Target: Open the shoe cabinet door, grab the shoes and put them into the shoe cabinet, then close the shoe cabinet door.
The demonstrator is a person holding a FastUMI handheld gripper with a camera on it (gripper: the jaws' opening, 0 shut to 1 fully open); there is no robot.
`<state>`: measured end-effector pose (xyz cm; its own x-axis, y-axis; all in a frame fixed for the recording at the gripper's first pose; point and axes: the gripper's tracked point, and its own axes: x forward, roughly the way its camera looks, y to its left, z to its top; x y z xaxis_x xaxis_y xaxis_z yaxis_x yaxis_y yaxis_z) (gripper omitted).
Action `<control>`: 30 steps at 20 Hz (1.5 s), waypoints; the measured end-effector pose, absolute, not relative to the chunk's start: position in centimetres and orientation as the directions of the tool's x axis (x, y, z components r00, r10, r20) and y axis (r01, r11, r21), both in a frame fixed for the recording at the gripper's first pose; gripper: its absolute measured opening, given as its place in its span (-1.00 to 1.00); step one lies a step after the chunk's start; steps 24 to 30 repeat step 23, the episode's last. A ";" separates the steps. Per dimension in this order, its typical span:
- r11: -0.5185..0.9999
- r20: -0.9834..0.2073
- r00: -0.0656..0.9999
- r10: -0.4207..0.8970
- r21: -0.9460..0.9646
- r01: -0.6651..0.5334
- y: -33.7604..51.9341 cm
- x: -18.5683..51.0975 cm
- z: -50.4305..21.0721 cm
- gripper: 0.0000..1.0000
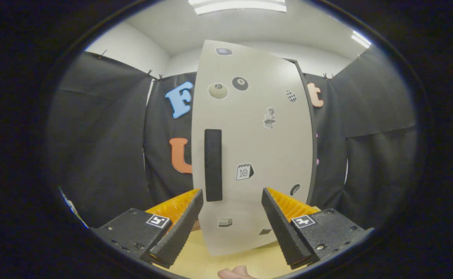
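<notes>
Yellowish surface (195, 259) low in frame; white walls and ceiling strip lights (237, 5) above black cloth. Shoe cabinet door (257, 147) stands centre, pale grey with stickers: two billiard balls upper left, a calendar sticker (244, 171) reading "10". Black vertical handle (213, 165) near its left edge. Gripper (232, 205) released, fingers spread, handle just ahead of left finger, untouched.

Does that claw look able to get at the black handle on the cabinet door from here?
Probably yes. The claw is open, the black handle sits just ahead of its fingers, nearer the left one, and nothing stands between them on the cabinet door.
</notes>
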<state>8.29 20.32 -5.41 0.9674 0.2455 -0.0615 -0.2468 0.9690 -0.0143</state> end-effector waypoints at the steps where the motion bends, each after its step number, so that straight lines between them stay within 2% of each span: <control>1: 0.973 -0.058 0.972 0.228 -0.002 -0.229 19.4 8.2 -5.1 0.99; 8: 0.996 -0.020 0.996 0.086 0.032 -0.085 14.1 3.9 -4.8 0.98; 11: 0.996 -0.006 0.997 0.078 0.033 -0.078 13.4 1.6 -5.4 0.98; 13: 0.999 -0.035 0.999 0.030 0.020 -0.029 12.0 -0.3 -6.6 0.96; 19: 0.998 0.044 0.997 0.062 -0.023 -0.061 12.9 -3.5 -5.5 0.96; 30: 0.997 0.047 0.997 0.068 -0.049 -0.066 13.0 -3.9 -5.8 0.96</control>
